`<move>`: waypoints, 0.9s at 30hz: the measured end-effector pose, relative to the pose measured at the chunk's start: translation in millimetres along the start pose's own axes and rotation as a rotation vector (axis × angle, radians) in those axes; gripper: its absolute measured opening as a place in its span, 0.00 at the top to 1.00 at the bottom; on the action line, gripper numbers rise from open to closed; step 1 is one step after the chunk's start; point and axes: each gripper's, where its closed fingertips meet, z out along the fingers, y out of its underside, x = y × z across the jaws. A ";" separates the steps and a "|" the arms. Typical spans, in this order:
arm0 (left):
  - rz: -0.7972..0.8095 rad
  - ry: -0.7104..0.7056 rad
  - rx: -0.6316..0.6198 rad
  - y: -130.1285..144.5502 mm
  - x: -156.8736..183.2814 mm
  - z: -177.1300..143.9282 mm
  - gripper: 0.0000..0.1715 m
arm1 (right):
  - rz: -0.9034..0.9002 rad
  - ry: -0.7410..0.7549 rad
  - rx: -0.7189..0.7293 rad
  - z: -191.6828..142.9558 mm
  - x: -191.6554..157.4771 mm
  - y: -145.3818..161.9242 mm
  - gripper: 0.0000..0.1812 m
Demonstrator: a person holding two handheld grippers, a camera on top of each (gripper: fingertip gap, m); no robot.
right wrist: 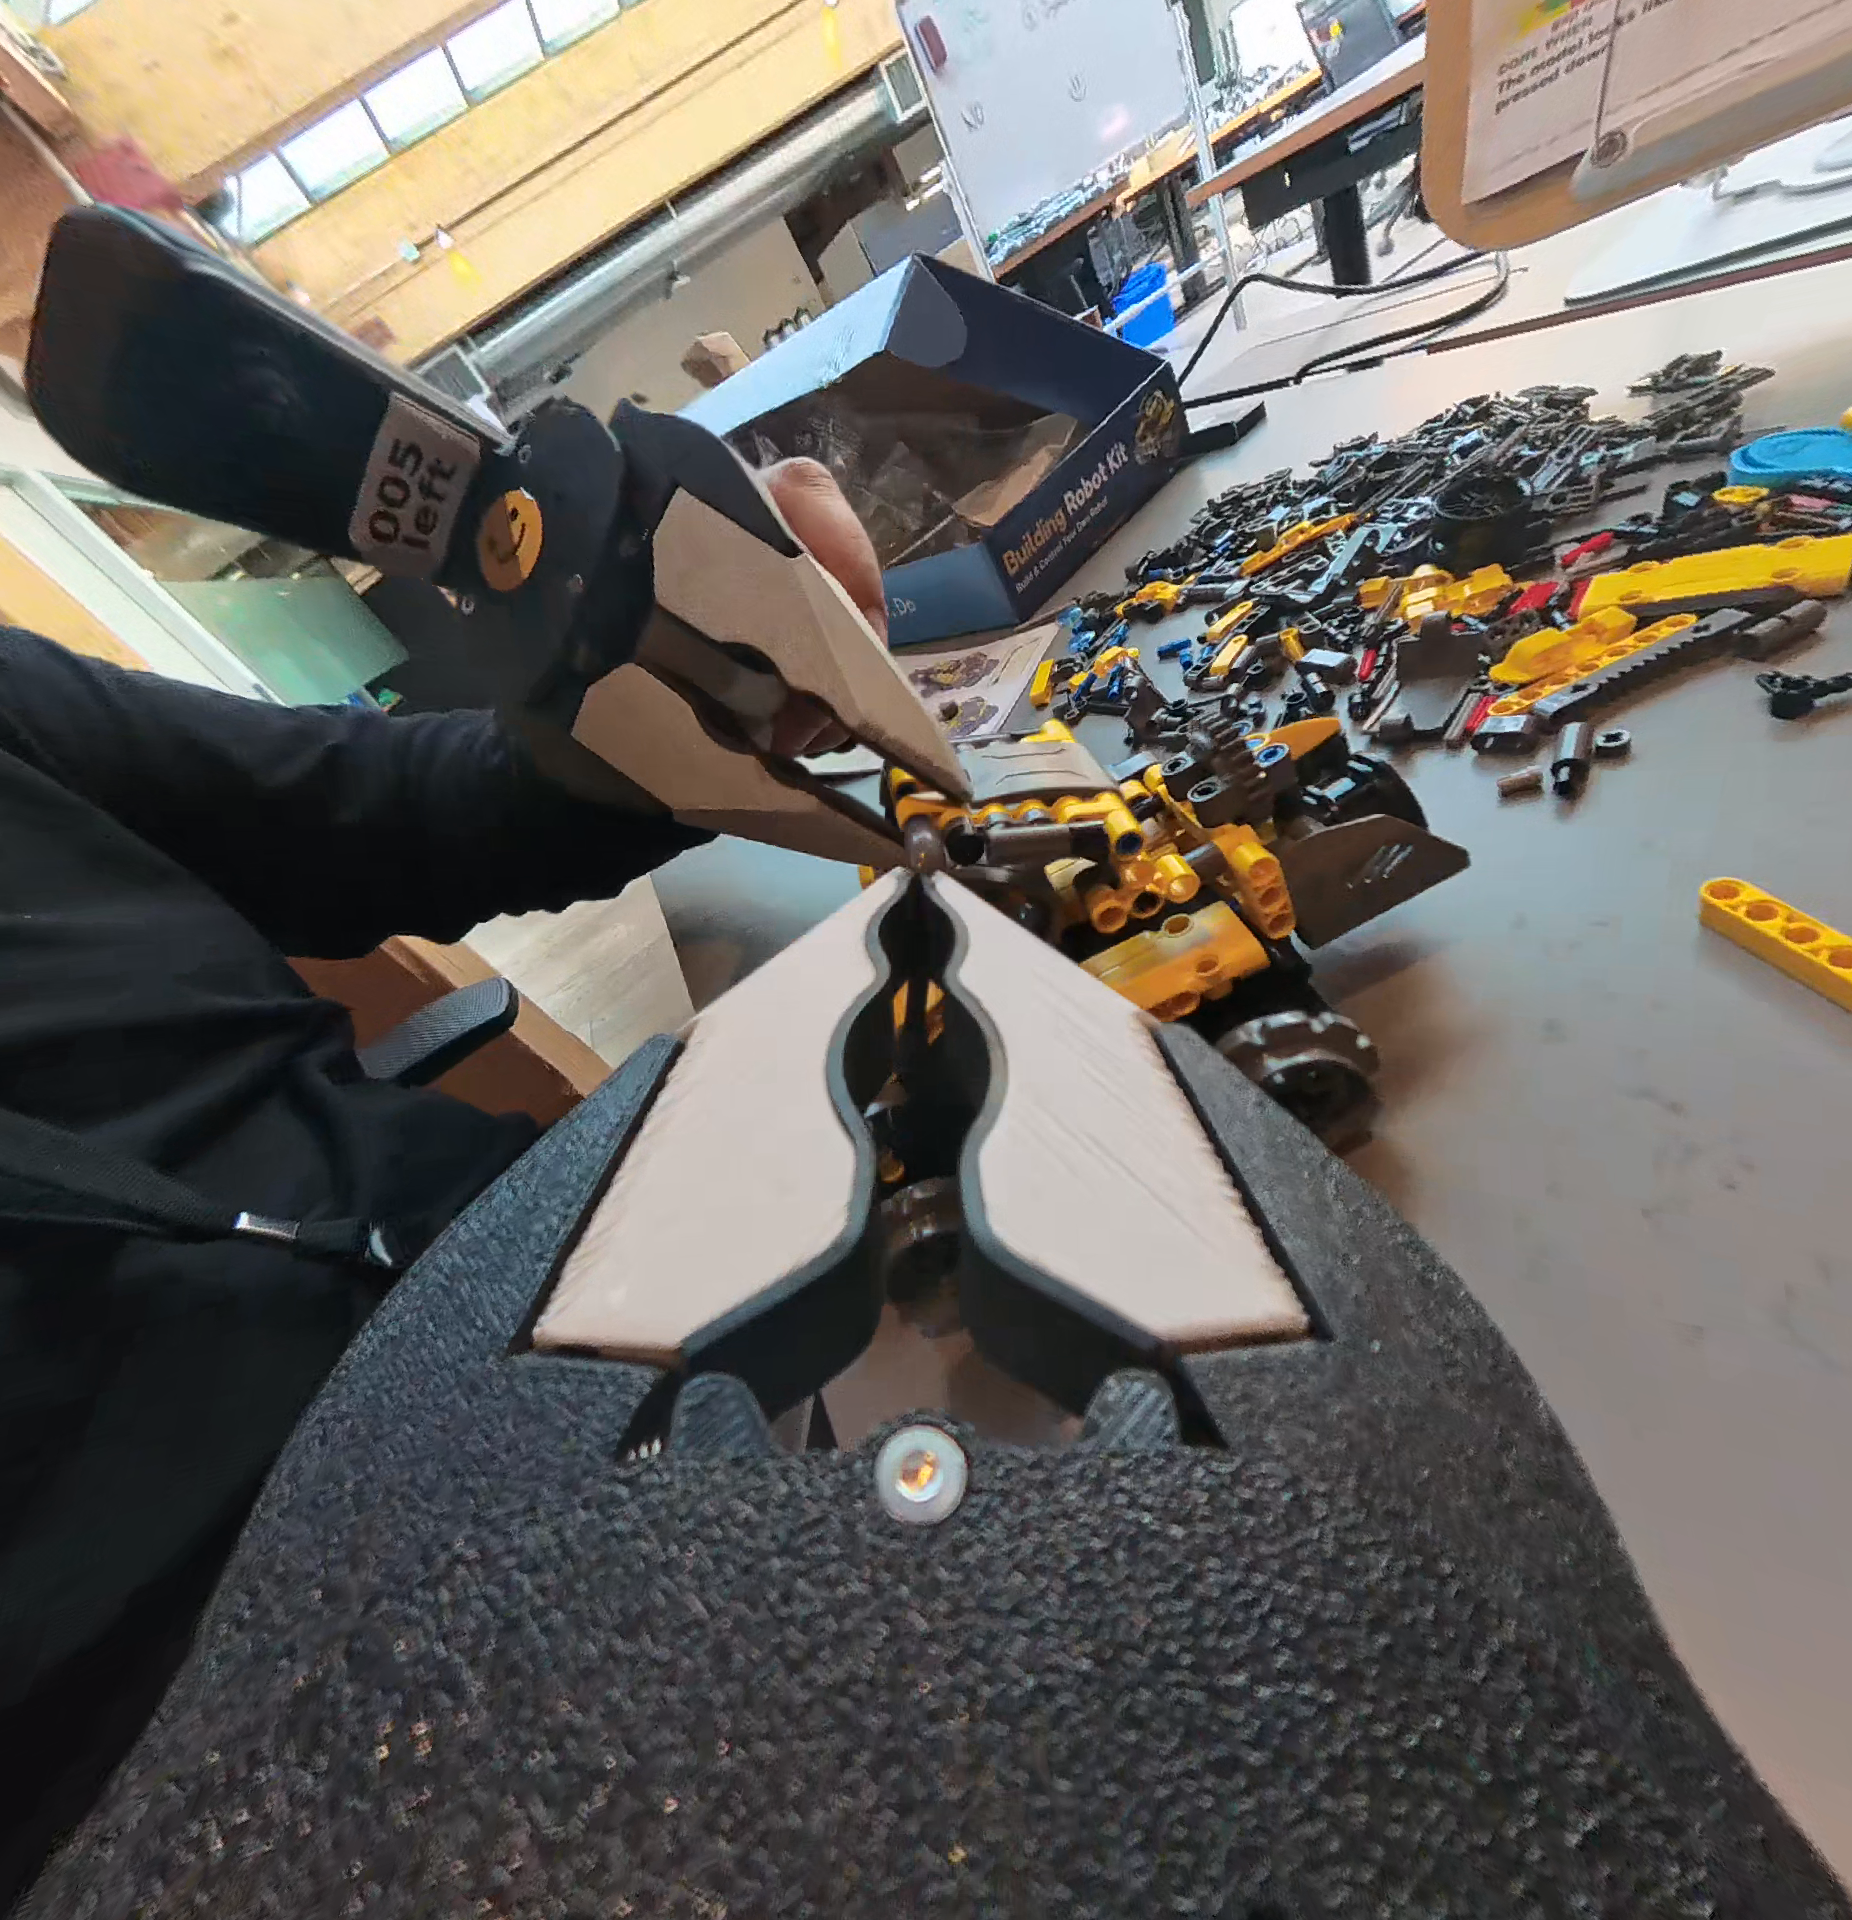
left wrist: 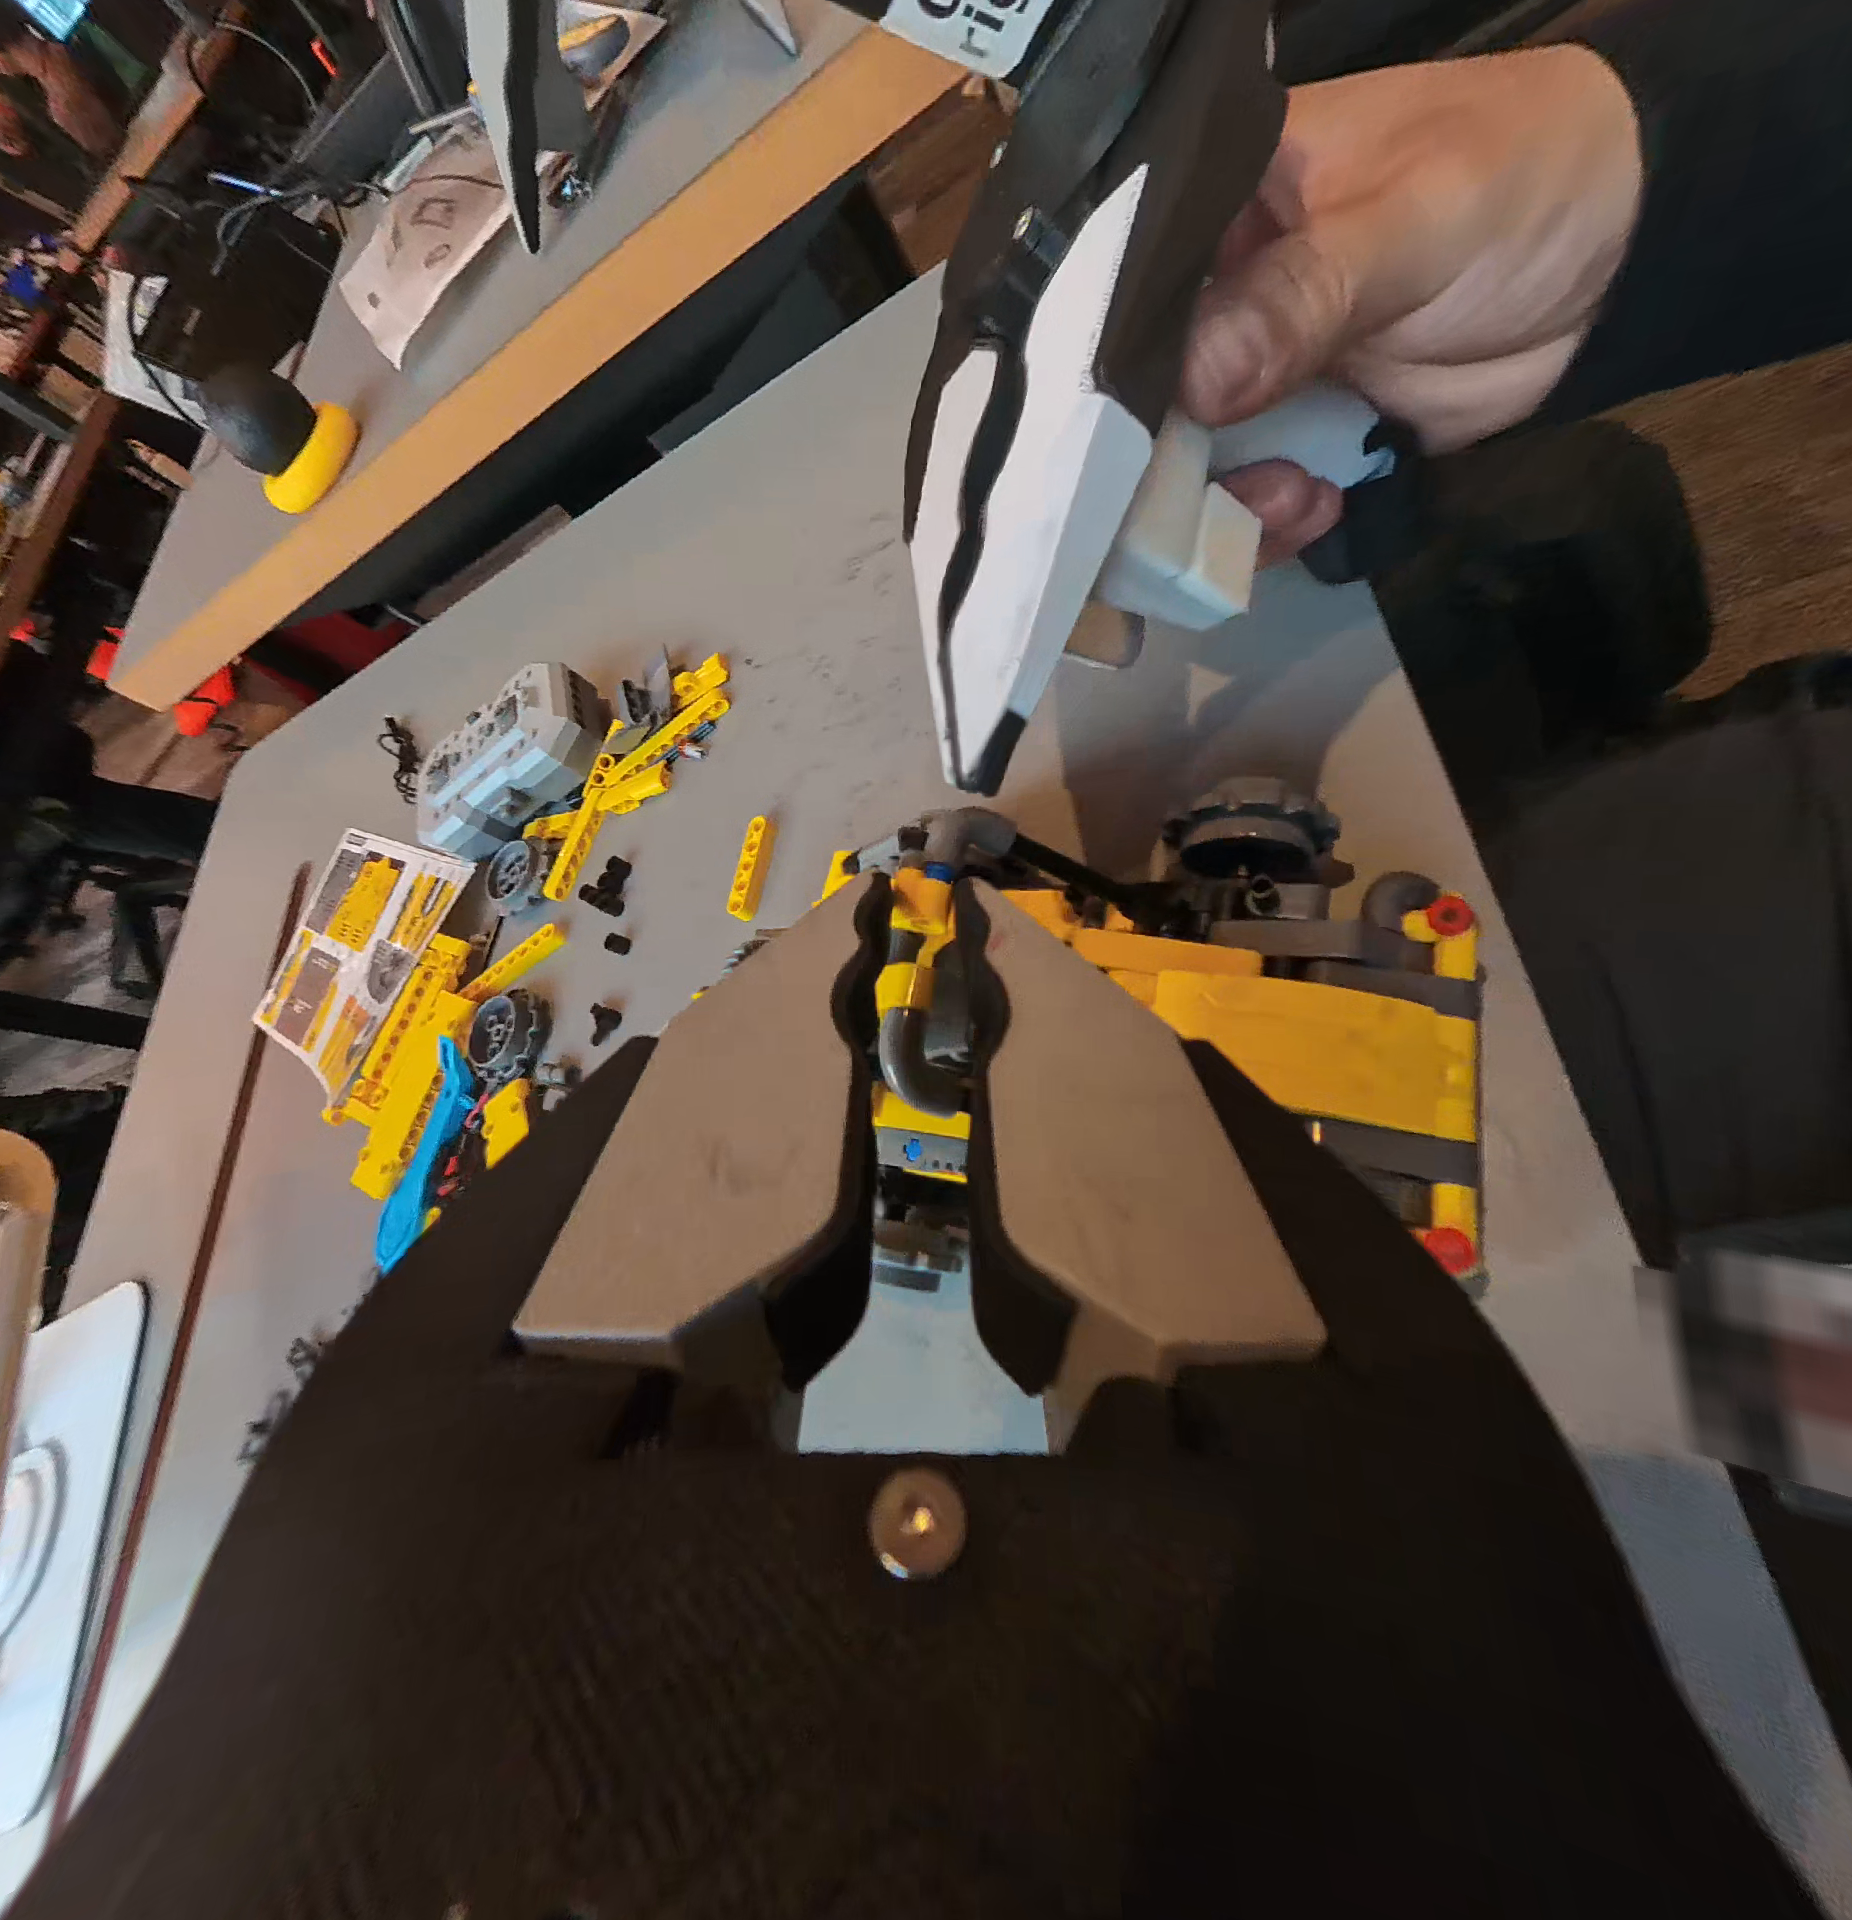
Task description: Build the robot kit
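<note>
A yellow and grey brick vehicle model point(left wrist: 1317, 1029) lies on the grey table point(left wrist: 797, 582). My left gripper point(left wrist: 917, 894) is shut on a yellow connector with a grey bent tube point(left wrist: 917, 914) at the model's near end. The right wrist view shows the same grip: the left gripper point(right wrist: 927, 821) pinches that end of the model point(right wrist: 1192, 956). My right gripper point(right wrist: 917, 881) is shut, its tips just below the grey tube end point(right wrist: 922, 844). In the left wrist view the right gripper point(left wrist: 979, 774) hangs just above the grey elbow point(left wrist: 969, 831), with nothing seen between its white fingers.
Loose yellow, grey and black parts point(left wrist: 548, 790), a leaflet point(left wrist: 361, 935) and a lone yellow beam point(left wrist: 747, 865) lie left of the model. In the right wrist view a dark blue box point(right wrist: 953, 468), a big pile of parts point(right wrist: 1473, 582) and a yellow beam point(right wrist: 1795, 945) lie beyond. My left and right fingertips are right by each other. Both grippers' tips are roughly 15 cm from the yellow beam point(right wrist: 1795, 945). The left camera catches it too, in the left wrist view point(left wrist: 753, 861).
</note>
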 end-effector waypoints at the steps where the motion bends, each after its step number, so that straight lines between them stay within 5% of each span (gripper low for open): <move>1: 0.017 -0.012 -0.010 0.4 -0.7 0.0 0.95 | -0.003 0.002 -0.013 1.8 1.0 0.3 1.00; 15: 0.266 -0.171 -0.078 2.6 -2.7 -3.2 0.97 | -0.173 0.049 -0.098 3.4 4.2 0.6 0.99; 27: 0.241 -0.165 -0.067 3.2 -3.5 -1.2 0.96 | -0.216 0.086 -0.149 2.4 9.3 6.7 1.00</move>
